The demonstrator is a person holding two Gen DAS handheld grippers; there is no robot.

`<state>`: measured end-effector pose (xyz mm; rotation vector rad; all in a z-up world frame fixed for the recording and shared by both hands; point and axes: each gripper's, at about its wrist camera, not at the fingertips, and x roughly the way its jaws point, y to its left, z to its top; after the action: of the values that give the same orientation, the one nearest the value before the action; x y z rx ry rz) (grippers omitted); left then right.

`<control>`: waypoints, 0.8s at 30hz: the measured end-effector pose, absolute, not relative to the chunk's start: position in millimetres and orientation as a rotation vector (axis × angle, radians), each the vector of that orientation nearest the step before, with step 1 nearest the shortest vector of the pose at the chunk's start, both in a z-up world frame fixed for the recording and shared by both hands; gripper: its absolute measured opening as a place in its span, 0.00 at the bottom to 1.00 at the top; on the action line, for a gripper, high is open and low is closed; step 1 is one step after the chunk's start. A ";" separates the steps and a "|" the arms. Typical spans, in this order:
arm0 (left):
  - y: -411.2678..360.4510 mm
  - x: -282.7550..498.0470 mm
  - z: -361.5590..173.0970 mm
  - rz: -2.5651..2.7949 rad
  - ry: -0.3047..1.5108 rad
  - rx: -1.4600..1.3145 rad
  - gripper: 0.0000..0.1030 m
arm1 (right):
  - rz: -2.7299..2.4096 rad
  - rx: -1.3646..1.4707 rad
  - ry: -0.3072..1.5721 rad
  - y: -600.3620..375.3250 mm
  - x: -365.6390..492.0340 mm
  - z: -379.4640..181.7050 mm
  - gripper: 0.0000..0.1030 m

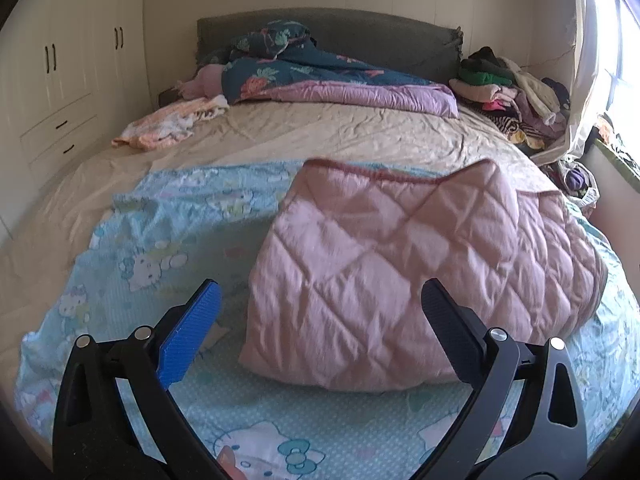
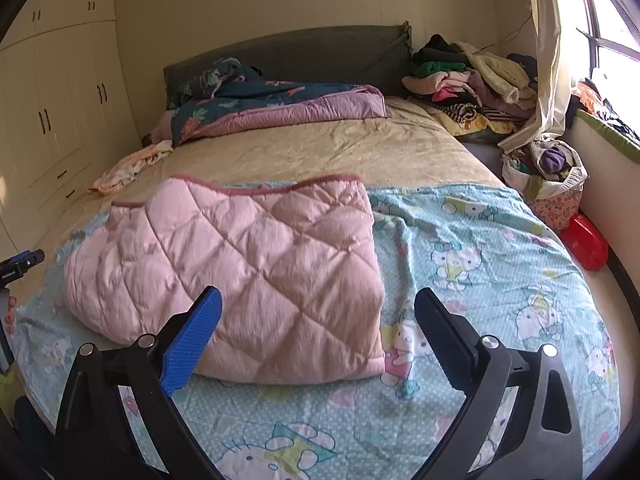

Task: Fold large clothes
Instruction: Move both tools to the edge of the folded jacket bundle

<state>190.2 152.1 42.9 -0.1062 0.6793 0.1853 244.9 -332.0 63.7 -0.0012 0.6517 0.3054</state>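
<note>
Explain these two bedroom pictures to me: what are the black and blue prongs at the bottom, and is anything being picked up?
Those prongs are the jaws of two hand-held grippers; a person carries one in each hand, with no robot arm. Each picture comes from a camera on one tool, looking forward between its jaws: the left gripper and the right gripper. Both stand open and hold nothing. On the bed lies a pale blue cartoon-cat sheet, and on it a folded pink quilted blanket. A pile of mixed clothes sits by the grey padded headboard.

Cartoon sheet point(image 1: 160, 264) partly hidden under pink quilt point(image 1: 400, 264), clothes pile point(image 2: 472, 80) items indistinct, window point(image 2: 616, 32) overexposed
</note>
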 end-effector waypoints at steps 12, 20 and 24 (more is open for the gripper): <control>181.4 188.9 -10.1 0.213 0.763 -0.173 0.91 | 0.287 -0.047 0.737 -320.8 254.4 19.0 0.94; 195.5 216.6 -34.1 0.178 0.829 -0.240 0.91 | 0.269 -0.044 0.776 -315.0 286.9 0.2 0.94; 195.2 229.2 -40.1 0.146 0.822 -0.253 0.91 | 0.251 -0.051 0.793 -313.6 307.6 -7.5 0.94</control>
<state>229.2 195.2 -40.1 -0.2532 0.8215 0.1464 307.6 -313.6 -7.5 -0.0515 0.7927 0.2507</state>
